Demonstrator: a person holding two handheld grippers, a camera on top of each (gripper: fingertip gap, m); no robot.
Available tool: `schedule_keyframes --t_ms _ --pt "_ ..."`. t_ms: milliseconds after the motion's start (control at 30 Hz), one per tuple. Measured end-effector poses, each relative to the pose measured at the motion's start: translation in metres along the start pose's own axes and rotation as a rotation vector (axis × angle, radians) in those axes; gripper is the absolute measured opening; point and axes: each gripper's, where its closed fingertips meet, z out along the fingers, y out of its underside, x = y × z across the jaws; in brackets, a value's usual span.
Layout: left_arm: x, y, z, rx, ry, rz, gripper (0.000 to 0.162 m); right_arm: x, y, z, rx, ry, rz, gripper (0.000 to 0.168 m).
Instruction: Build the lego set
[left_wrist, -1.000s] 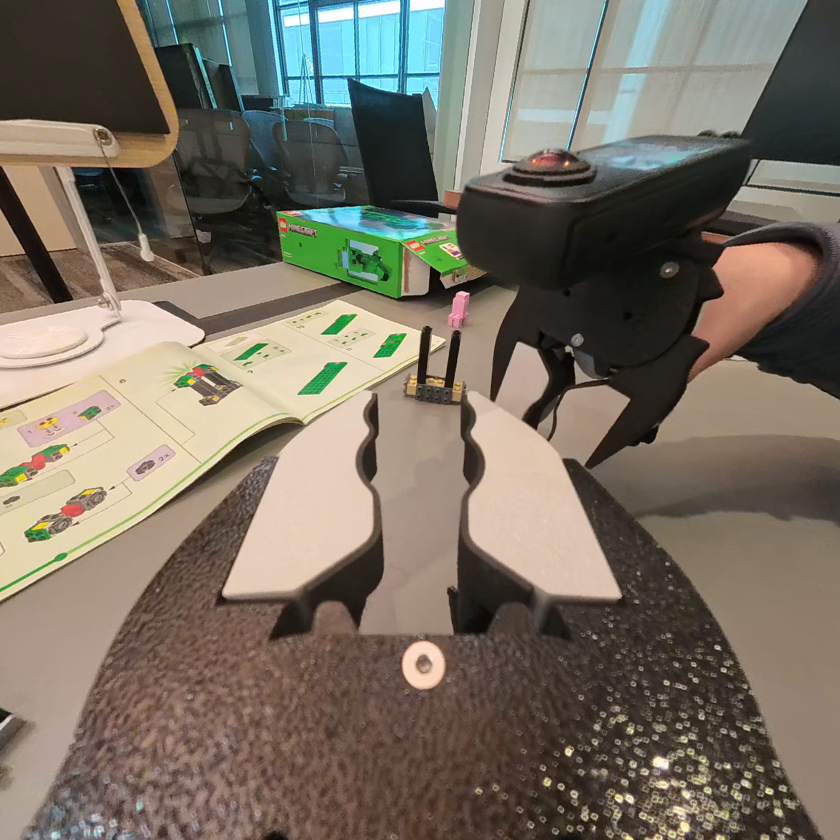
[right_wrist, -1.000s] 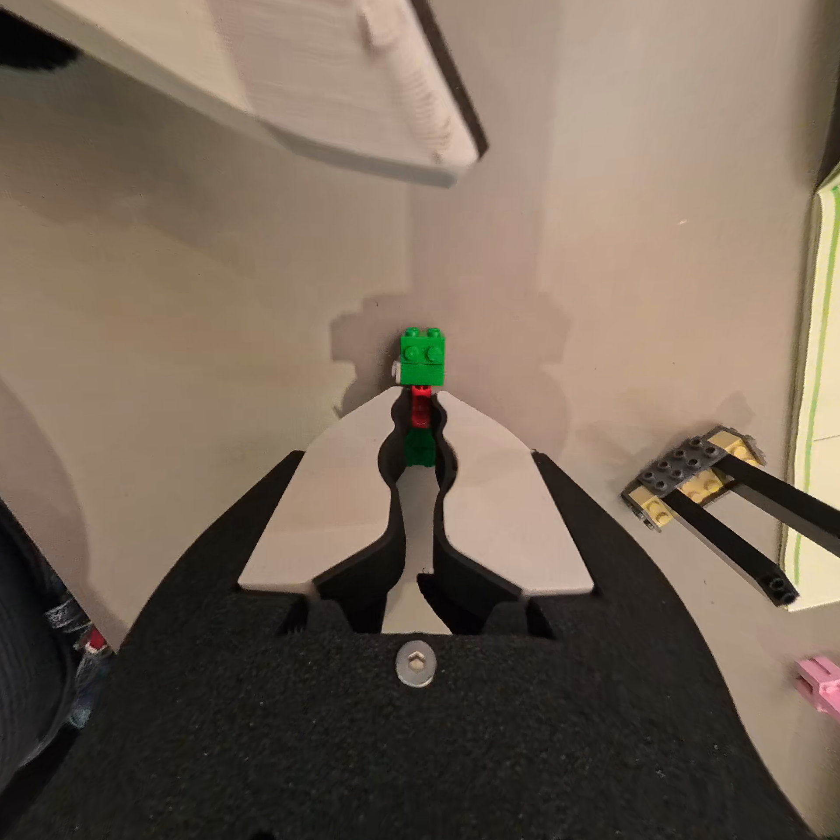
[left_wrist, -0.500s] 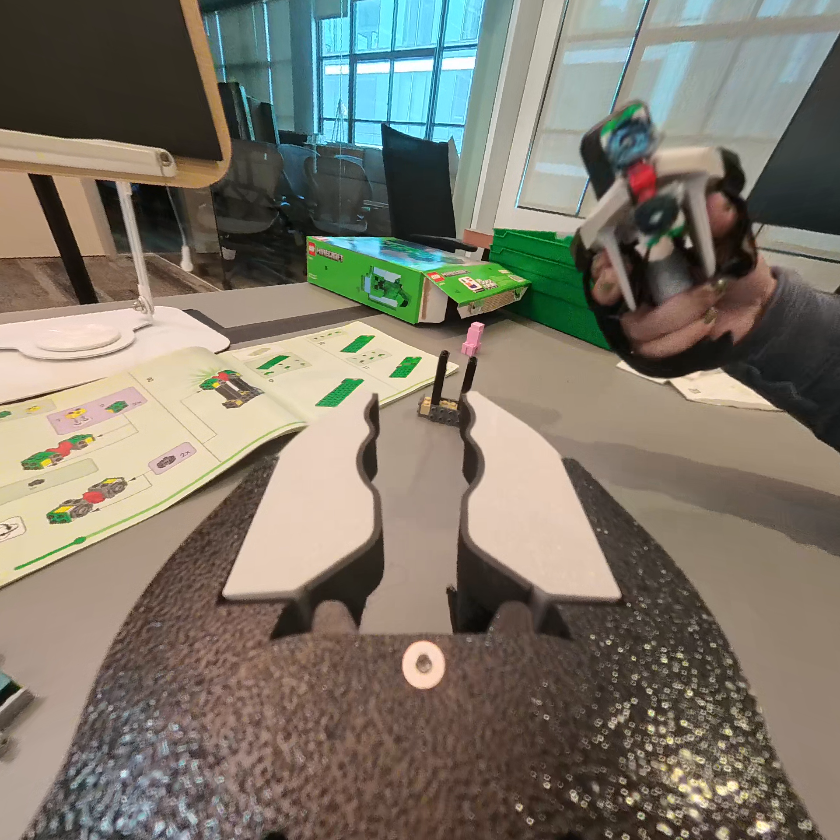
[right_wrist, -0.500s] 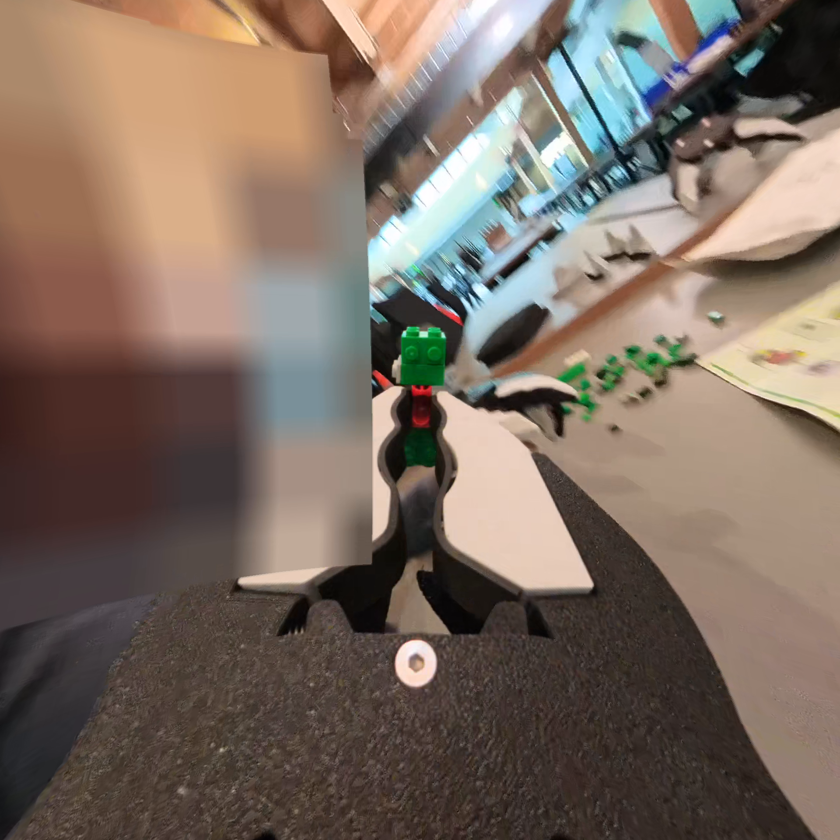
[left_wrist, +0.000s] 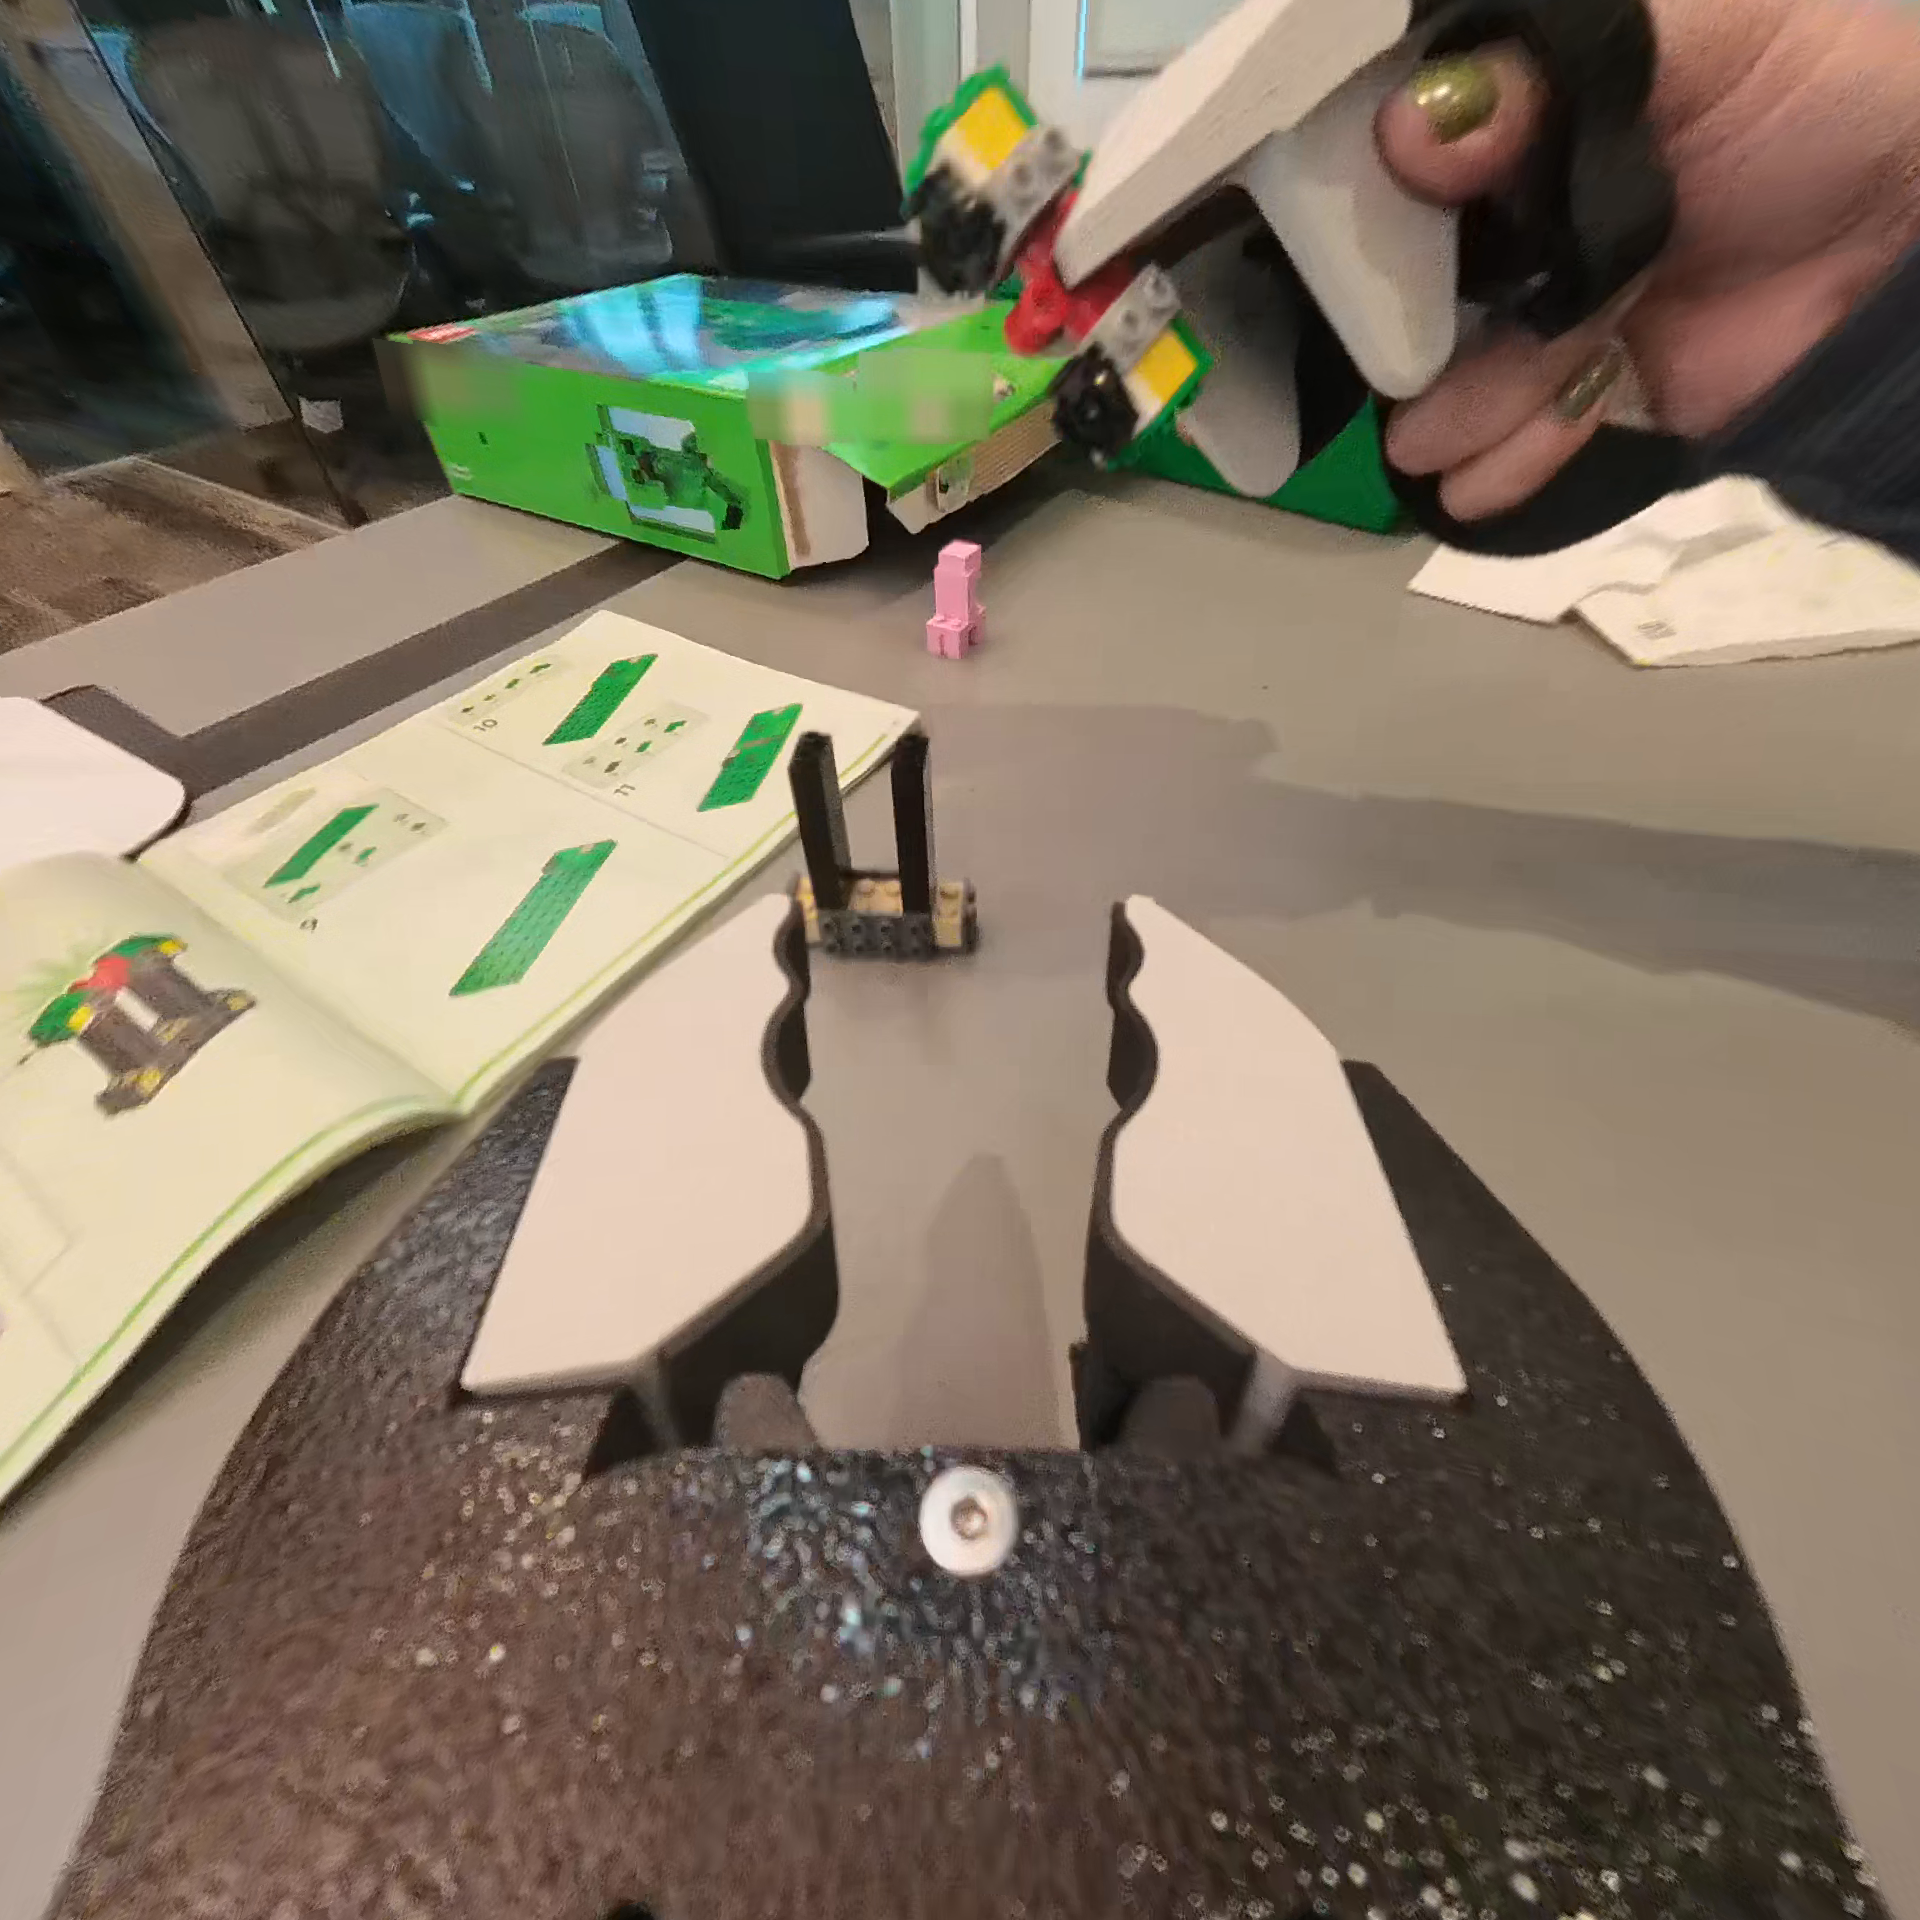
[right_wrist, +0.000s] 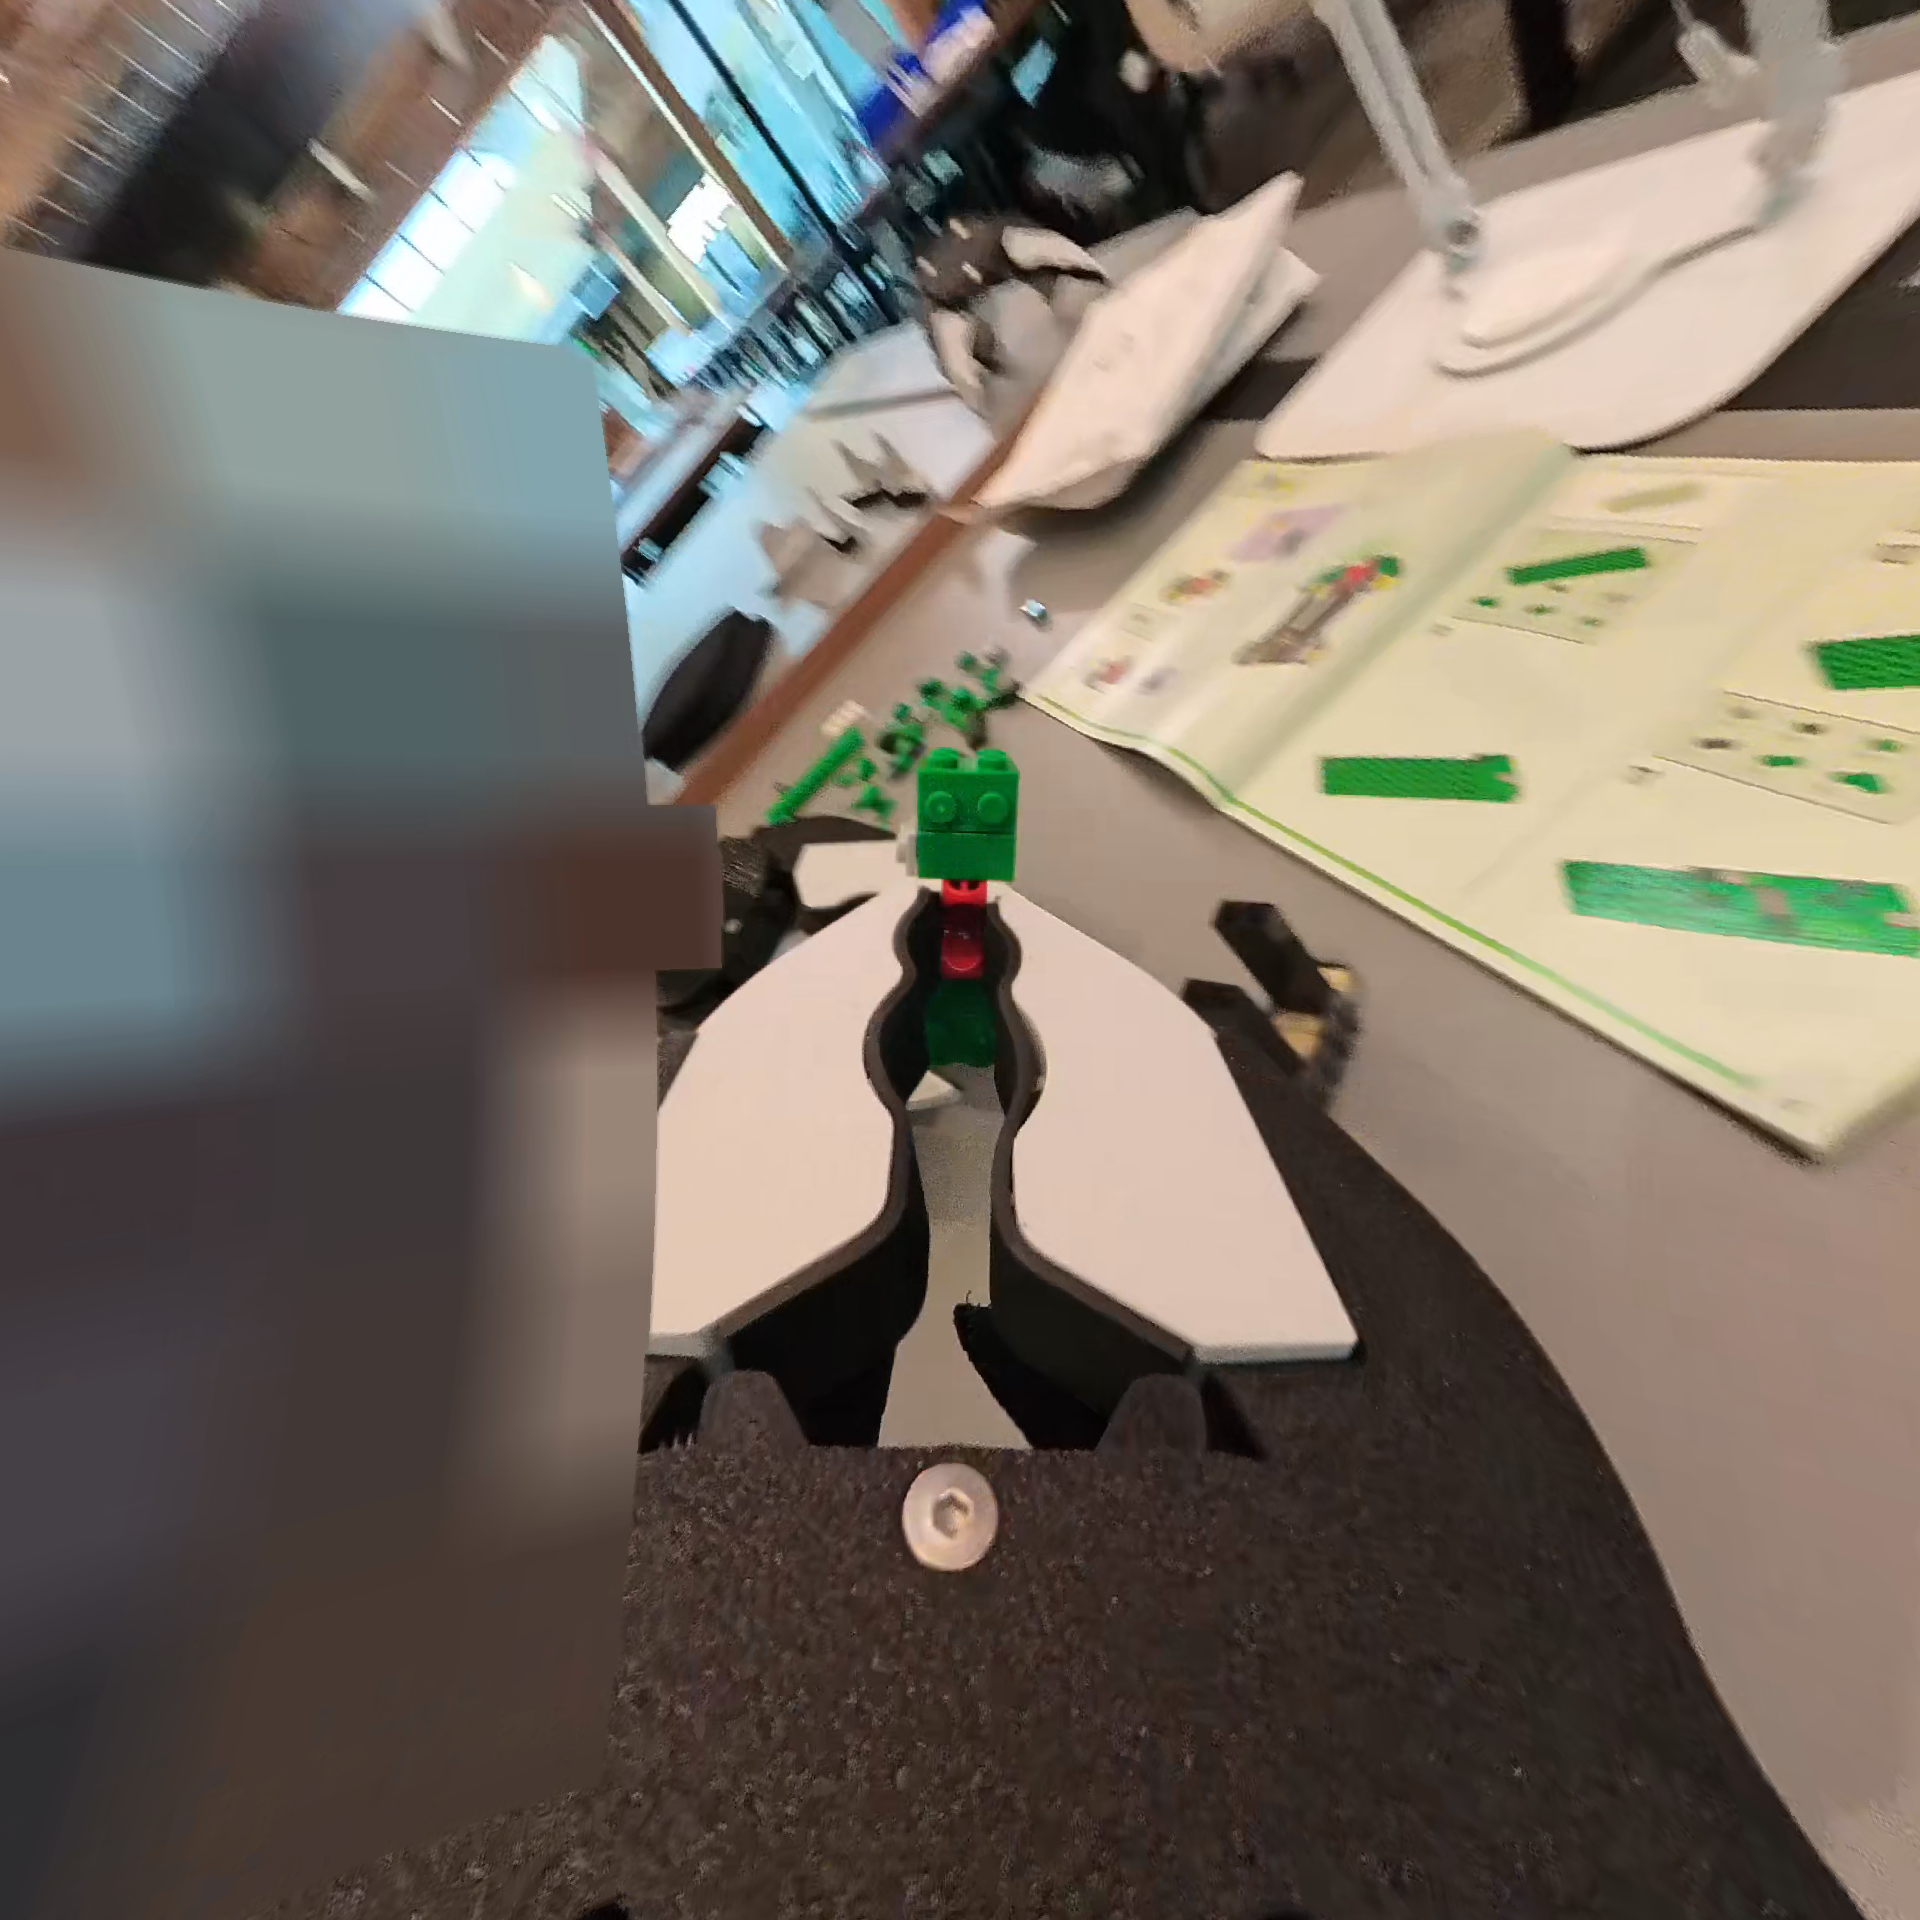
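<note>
early going: the right gripper (right_wrist: 961, 920) clamps a green-and-red sub-assembly (right_wrist: 966, 831) aloft, the left gripper (left_wrist: 956, 935) gapes wide and empty near the black-post base (left_wrist: 883, 883) on the desk (left_wrist: 1455, 987); loose green pieces (right_wrist: 914, 727), seemingly many, remain.

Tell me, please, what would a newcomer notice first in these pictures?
First, the right gripper, raised in the air and shut on a small green, red and yellow brick piece. Below it, two black posts stand upright on the grey table, just ahead of the open left gripper.
</note>
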Motion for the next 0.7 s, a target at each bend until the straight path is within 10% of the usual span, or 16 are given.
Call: schedule_keyframes --t_ms 33,300,700 --pt "-0.001 0.0 0.01 -0.018 -0.007 0.016 0.058 0.006 0.0 0.001 -0.039 0.045 -0.016 0.007" --pt "-0.011 0.011 0.057 -0.174 0.104 0.015 0.078 0.033 0.002 0.009 -0.298 0.288 -0.155 0.007" --pt "0.015 0.044 0.043 -0.376 0.408 0.089 0.086 0.024 0.01 -0.014 -0.194 0.29 -0.162 0.007"
